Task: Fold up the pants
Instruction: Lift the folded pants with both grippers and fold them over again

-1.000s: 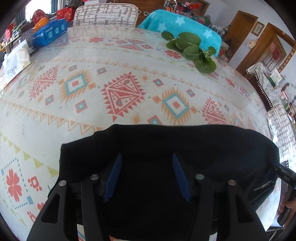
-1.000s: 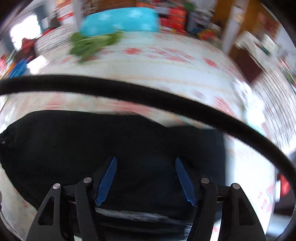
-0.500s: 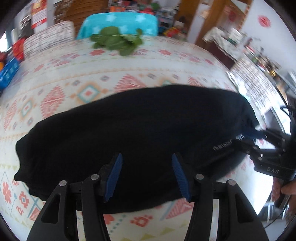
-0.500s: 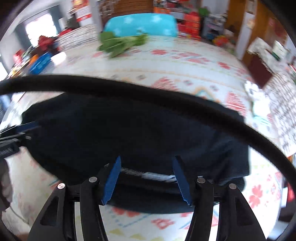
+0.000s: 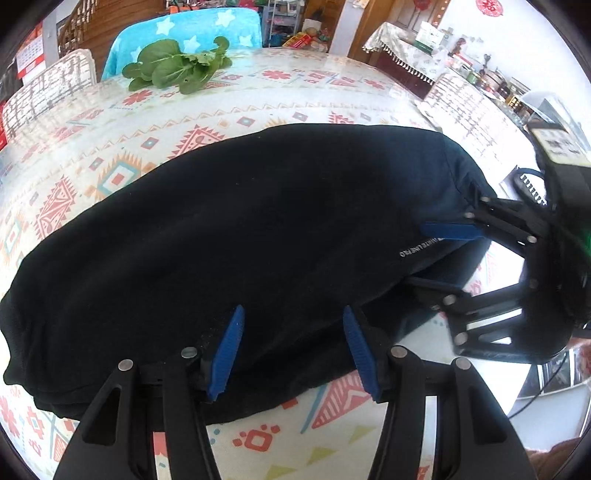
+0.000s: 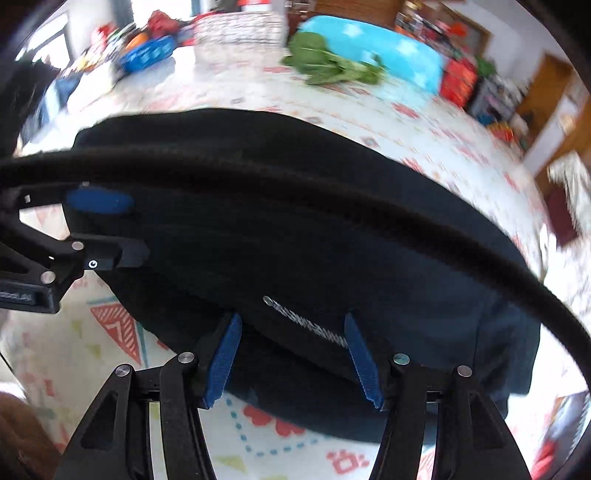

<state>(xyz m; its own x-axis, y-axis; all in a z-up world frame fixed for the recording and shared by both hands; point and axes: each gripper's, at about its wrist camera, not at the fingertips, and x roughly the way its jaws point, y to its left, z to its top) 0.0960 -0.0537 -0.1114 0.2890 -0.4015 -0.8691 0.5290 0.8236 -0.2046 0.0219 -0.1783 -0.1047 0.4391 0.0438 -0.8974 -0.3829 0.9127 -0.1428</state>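
Observation:
Black pants (image 5: 258,229) lie folded in a long bundle on the patterned tablecloth (image 5: 166,122); they also fill the right wrist view (image 6: 295,229). My left gripper (image 5: 293,350) is open, its blue pads over the near edge of the pants. My right gripper (image 6: 291,358) is open over the near edge by the white lettering (image 6: 306,321). In the left wrist view the right gripper (image 5: 443,258) sits at the pants' right end, jaws apart around the fabric edge. In the right wrist view the left gripper (image 6: 103,229) sits at the left end.
Green leafy vegetables (image 5: 177,68) lie at the far side of the table. A turquoise star-print chair cover (image 5: 192,29) and a grey patterned chair (image 5: 44,92) stand behind. A black cable (image 6: 332,195) crosses the right wrist view. Blue box (image 6: 147,55) at far left.
Both grippers have pulled back and swung outward to the ends of the pants. The pants lie folded flat, and more of the tablecloth shows in front of each gripper.

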